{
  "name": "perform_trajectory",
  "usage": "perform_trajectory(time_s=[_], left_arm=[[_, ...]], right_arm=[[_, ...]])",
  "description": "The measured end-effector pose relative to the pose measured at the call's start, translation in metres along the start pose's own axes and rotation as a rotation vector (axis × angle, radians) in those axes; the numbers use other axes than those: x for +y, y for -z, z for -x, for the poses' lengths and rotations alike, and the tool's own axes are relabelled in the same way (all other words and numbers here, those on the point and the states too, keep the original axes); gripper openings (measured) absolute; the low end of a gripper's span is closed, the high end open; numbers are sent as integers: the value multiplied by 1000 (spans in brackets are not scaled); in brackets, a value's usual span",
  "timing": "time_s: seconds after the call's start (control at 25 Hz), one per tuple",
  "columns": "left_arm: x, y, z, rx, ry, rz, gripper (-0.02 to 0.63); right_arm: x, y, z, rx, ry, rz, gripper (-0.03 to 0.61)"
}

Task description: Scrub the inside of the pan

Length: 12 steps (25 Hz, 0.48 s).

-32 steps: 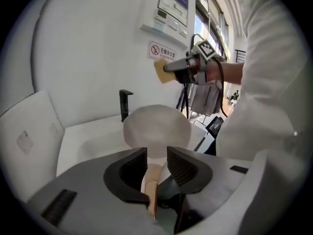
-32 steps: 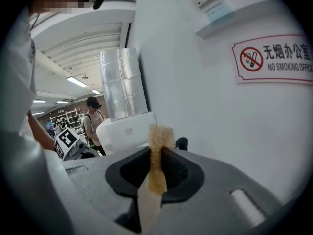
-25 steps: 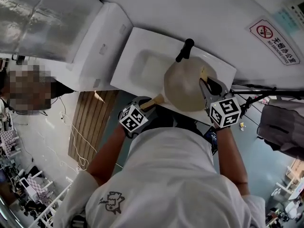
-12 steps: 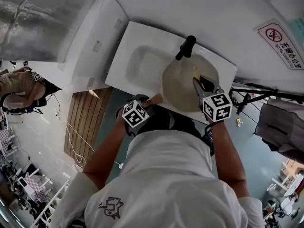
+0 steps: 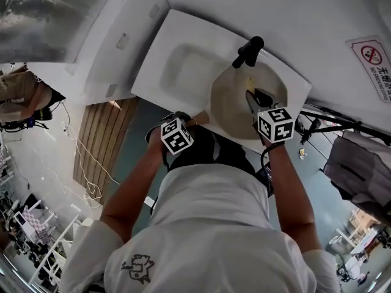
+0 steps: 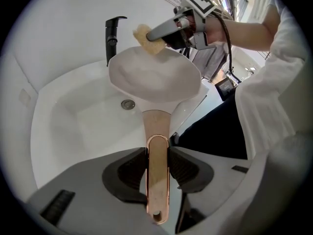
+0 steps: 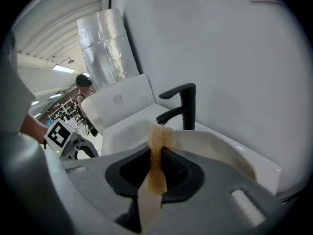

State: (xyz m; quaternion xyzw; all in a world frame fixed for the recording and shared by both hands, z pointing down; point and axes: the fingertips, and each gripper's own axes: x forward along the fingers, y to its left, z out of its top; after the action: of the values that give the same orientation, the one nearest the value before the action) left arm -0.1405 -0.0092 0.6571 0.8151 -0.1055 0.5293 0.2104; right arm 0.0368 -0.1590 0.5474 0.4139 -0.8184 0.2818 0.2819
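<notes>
- Clamped the left tongs [image 6: 157, 166] hard on the pan's copper-coloured handle [image 6: 156, 146], one pad pressed against each side of it.
- Pinched a yellow-brown sponge [image 7: 157, 146] in the right tongs [image 7: 155, 173], jaws squeezed on its middle, its upper end poking out beyond them.
- Held the pan [image 6: 152, 80] tilted over the white sink [image 6: 68, 131], cream inside turned up toward the right tongs, handle reaching back to the sink's front edge.
- Touched the sponge to the pan's far rim, just beside the black faucet [image 6: 111, 33].
- Reached in from the right with the right tongs, marker cube uppermost, forearm bare below a white sleeve.
- Left the round drain [image 6: 128, 104] in plain sight in the basin, below and to the left of the pan.
- Backed the sink against a white wall [image 5: 293, 17], with a red no-smoking sign [image 5: 372, 60] off to the right.
- Flanked the sink on the left with a white box-like unit [image 5: 122, 41] and, beyond it, a silver foil-wrapped duct [image 7: 105, 43].
- Laid a slatted wooden board [image 5: 101, 145] on the floor, left of the sink.
</notes>
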Motion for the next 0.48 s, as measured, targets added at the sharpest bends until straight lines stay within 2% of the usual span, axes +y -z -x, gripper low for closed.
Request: perform_trajectory(time_s=[0.12,0.48], left_arm=[[-2,0,-1,-2,1,-5,143],[-4,0,0,47,79,5,138]], right_arm=[[-10,12,-19,34,16,-2,66],[-36,46,-86,185,7,19,66]])
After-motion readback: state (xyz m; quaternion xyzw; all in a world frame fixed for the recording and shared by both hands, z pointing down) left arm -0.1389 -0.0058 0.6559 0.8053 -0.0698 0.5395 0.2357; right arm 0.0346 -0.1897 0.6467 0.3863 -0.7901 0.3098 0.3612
